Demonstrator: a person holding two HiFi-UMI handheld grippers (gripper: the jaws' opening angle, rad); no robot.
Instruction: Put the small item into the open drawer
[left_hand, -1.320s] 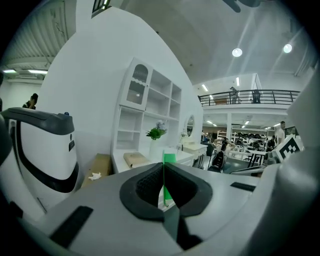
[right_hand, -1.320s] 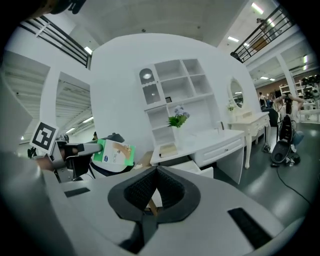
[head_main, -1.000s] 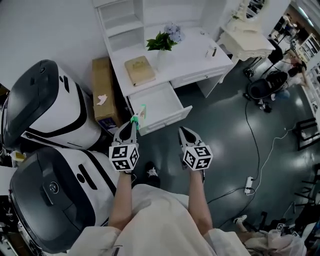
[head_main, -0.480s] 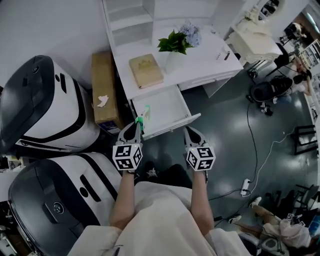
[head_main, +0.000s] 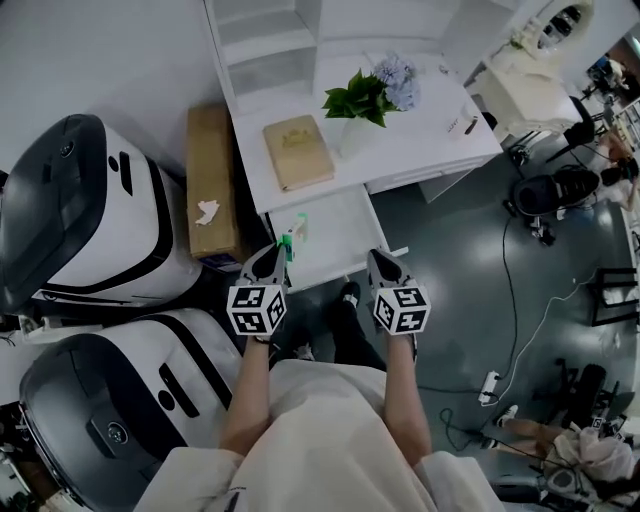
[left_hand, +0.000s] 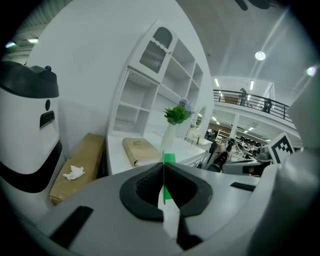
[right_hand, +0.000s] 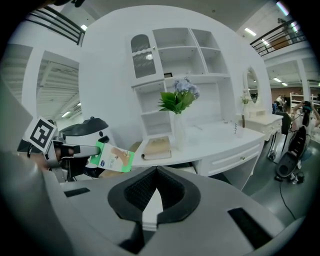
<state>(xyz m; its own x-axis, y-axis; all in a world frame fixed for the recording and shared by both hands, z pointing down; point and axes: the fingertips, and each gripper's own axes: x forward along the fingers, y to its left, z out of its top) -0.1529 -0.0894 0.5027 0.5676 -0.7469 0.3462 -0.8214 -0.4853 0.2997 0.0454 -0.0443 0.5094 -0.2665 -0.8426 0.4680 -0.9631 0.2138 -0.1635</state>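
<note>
My left gripper (head_main: 277, 251) is shut on a small green-and-white packet (head_main: 291, 232), which sticks out over the front left corner of the open white drawer (head_main: 338, 228) of the desk (head_main: 420, 140). In the left gripper view the packet (left_hand: 165, 176) shows edge-on as a thin green strip pinched between the jaws. The right gripper view shows its flat face (right_hand: 111, 157) off to the left. My right gripper (head_main: 375, 257) is shut with nothing in it and hangs over the drawer's front right edge; its pads (right_hand: 150, 187) meet at the tip.
On the desk lie a tan book (head_main: 297, 151), a vase of flowers (head_main: 366, 102) and a small bottle (head_main: 468, 126). A cardboard box (head_main: 211, 160) with a crumpled tissue (head_main: 208, 211) stands left of the desk. Two big white-and-black machines (head_main: 85, 215) crowd the left. Cables (head_main: 520, 320) run across the floor.
The person has stepped closer to the desk. Both grippers have come forward to the drawer's front edge, and the packet now hangs over the drawer's corner. Neither gripper's grip has changed.
</note>
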